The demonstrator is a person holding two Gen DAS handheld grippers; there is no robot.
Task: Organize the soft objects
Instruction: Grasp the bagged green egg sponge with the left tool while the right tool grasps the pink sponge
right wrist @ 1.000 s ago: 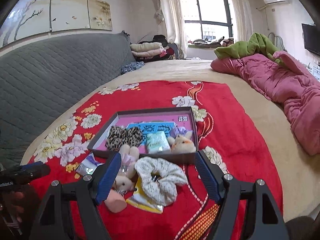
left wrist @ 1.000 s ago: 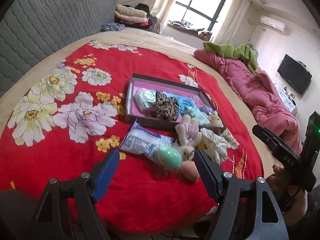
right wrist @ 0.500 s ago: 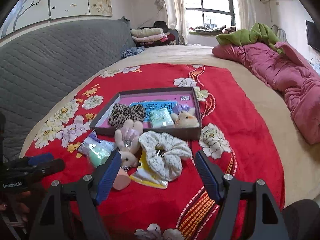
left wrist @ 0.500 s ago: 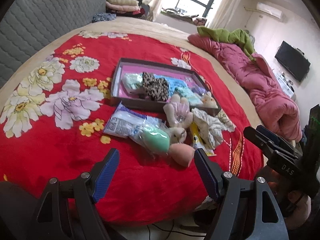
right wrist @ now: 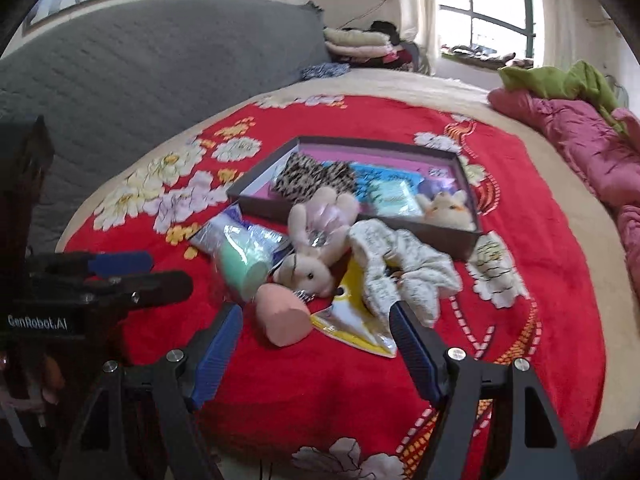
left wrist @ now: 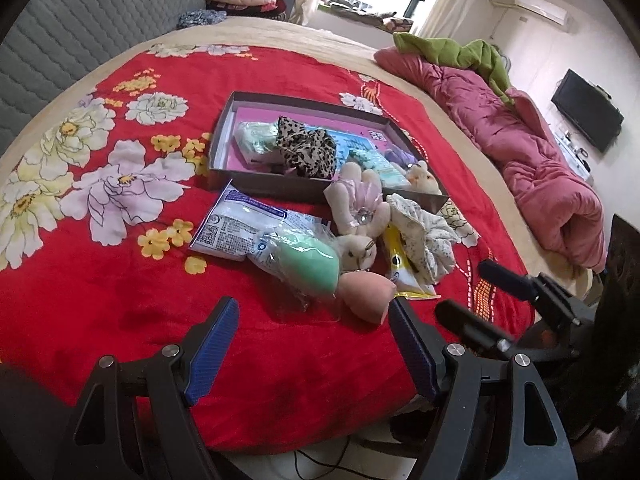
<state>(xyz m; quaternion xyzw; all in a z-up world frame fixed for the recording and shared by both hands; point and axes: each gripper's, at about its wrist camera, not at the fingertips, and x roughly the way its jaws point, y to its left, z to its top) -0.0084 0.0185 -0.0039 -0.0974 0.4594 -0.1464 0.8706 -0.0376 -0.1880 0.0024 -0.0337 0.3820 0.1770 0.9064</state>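
The soft things lie in a little heap on the red flowered blanket (left wrist: 120, 280), close to its near edge, just in front of a flat box (left wrist: 256, 184).

The biggest is a white scrunchie (right wrist: 404, 272) with tiny dark specks. It lies crumpled on top of a yellow packet (right wrist: 352, 324). Next to it is a pale pink bunny toy (right wrist: 316, 248) on its back, with its feet against the box's front wall. Left of the bunny is a mint green sponge (left wrist: 304, 260) inside a clear, crinkly bag, and that bag rests on a white packet (left wrist: 236, 228) with small print. The smallest is a peach sponge (right wrist: 284, 316), shaped like an egg with one flat end. It touches the green one.

The box has dark walls and a pink floor. Inside it are a leopard-spot scrunchie (left wrist: 308, 152), a pale green packet (left wrist: 256, 140) in the far left corner, and a small cream toy (left wrist: 424, 180) in the near right corner.

The blanket covers a tan bed with a gray padded headboard (right wrist: 140, 76). A pink quilt (left wrist: 540, 168) lies bunched along the bed's right edge. Farther back is a bright window (right wrist: 488, 28).

The left gripper (left wrist: 312, 316) is wide open and holds nothing. The right gripper (right wrist: 316, 320) is wide open too, with the peach sponge between its fingers but not pinched.
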